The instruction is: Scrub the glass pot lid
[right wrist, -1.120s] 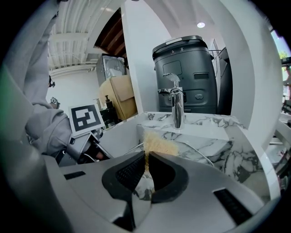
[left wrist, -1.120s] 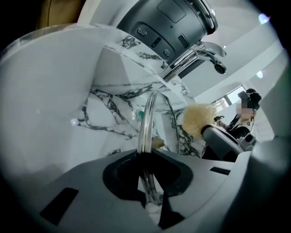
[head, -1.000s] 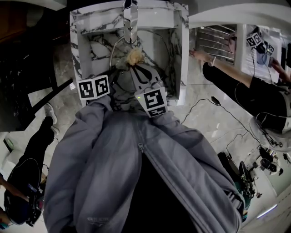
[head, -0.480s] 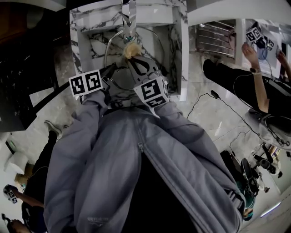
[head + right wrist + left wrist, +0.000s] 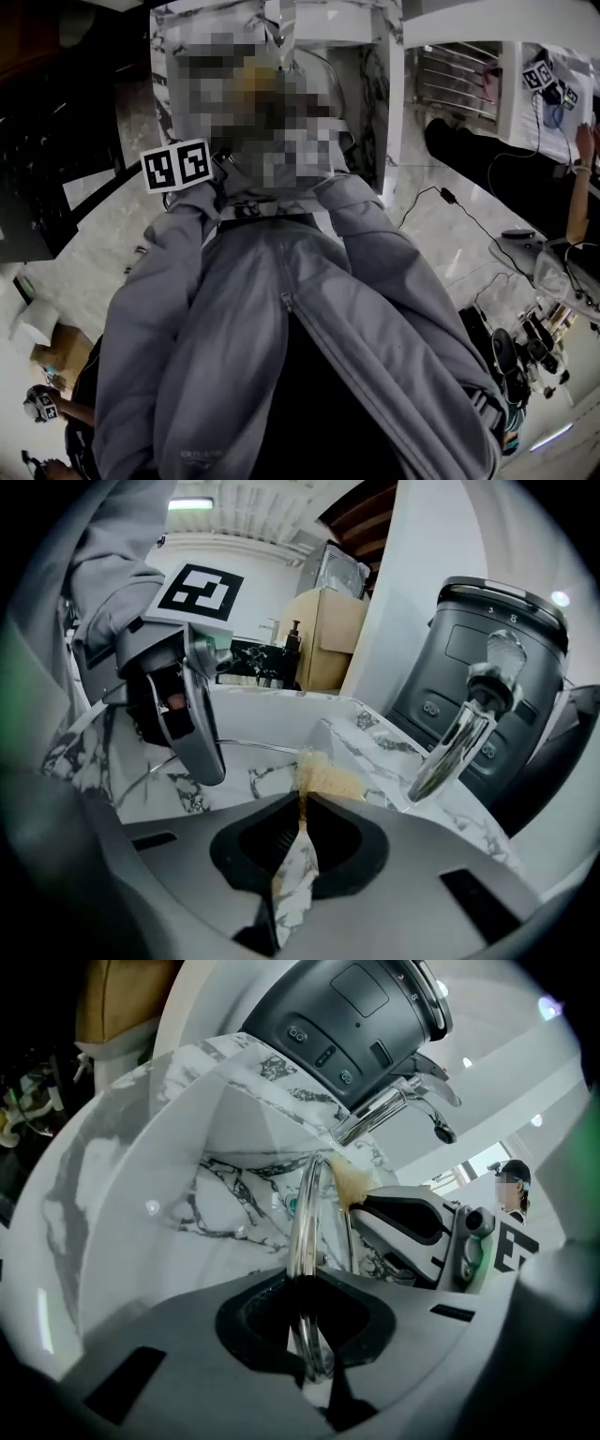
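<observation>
- Left gripper view shows the left tool [image 5: 314, 1358] clamped on the rim of the round glass pot lid with a metal band [image 5: 302, 1227]. It holds the lid edge-on and upright over the white, grey-veined marble sink [image 5: 131, 1204].
- Right gripper view shows the right tool [image 5: 298, 850] pinched together on a tan, fibrous scrubbing pad [image 5: 326, 772]. The tuft sits just beside the lid; I cannot tell whether it touches.
- Scrubbing looks like the step in hand. It should go best with the left grip kept firm so the lid cannot swivel. The pad should press flat on the glass and work right out to the band.
- A wet lid held only by its rim could slip and knock the basin wall.
- A curved chrome tap [image 5: 459, 733] stands at the sink's edge, with a dark grey appliance [image 5: 487, 639] behind it.
- Head view shows pale stone floor [image 5: 84, 272] around the sink and a black cable [image 5: 469, 220] trailing across it.
</observation>
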A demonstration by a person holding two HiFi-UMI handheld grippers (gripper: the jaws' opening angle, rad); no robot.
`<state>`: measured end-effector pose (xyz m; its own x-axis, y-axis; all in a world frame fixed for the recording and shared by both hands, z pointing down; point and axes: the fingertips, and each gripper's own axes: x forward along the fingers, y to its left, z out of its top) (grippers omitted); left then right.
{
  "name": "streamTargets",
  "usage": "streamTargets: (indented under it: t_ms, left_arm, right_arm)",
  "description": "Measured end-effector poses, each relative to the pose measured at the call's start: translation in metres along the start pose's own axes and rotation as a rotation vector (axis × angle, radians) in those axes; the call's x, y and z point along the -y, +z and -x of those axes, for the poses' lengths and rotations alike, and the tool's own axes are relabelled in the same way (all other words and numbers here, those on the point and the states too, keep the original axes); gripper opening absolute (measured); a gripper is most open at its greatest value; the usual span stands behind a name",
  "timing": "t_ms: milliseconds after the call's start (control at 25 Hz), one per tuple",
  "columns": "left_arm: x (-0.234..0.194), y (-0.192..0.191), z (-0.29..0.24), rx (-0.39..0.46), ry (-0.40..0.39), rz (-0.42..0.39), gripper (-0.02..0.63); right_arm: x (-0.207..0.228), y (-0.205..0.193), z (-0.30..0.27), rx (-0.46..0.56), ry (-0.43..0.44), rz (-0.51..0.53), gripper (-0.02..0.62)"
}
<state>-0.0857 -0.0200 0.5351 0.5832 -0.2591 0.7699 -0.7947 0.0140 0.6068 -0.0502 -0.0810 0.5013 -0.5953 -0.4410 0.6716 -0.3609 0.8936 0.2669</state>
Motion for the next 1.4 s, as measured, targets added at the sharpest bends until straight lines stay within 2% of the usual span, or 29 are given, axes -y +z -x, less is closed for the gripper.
streamTargets:
  t_ms: [120,240,560,880,1120,1280,1400]
  left_arm:
    - [-0.003,0.000,0.000,-0.009,0.006,-0.008,0.040]
    - [-0.003,0.000,0.000,-0.011,0.008,-0.015,0.040]
    - [-0.005,0.000,-0.001,-0.012,0.020,-0.025,0.040]
    - [-0.007,-0.002,-0.002,-0.003,0.024,-0.016,0.040]
    - [-0.007,-0.004,-0.002,0.001,0.024,-0.014,0.040]
    - [-0.009,-0.006,-0.001,0.006,0.024,-0.011,0.040]
    - [-0.009,-0.007,0.000,0.007,0.023,-0.015,0.040]
  right_arm:
    - [0.002,0.002,-0.008,-0.014,0.000,0.073,0.044]
    - [-0.003,-0.001,-0.019,-0.046,0.037,0.137,0.043]
    - [-0.044,-0.019,-0.028,-0.139,0.204,0.167,0.044]
    - [-0.095,-0.043,-0.004,-0.206,0.425,0.116,0.044]
    - [-0.125,-0.044,0.013,-0.209,0.534,0.037,0.043]
    - [-0.146,-0.041,0.025,-0.217,0.636,0.030,0.044]
    - [-0.156,-0.041,0.032,-0.223,0.677,0.015,0.044]
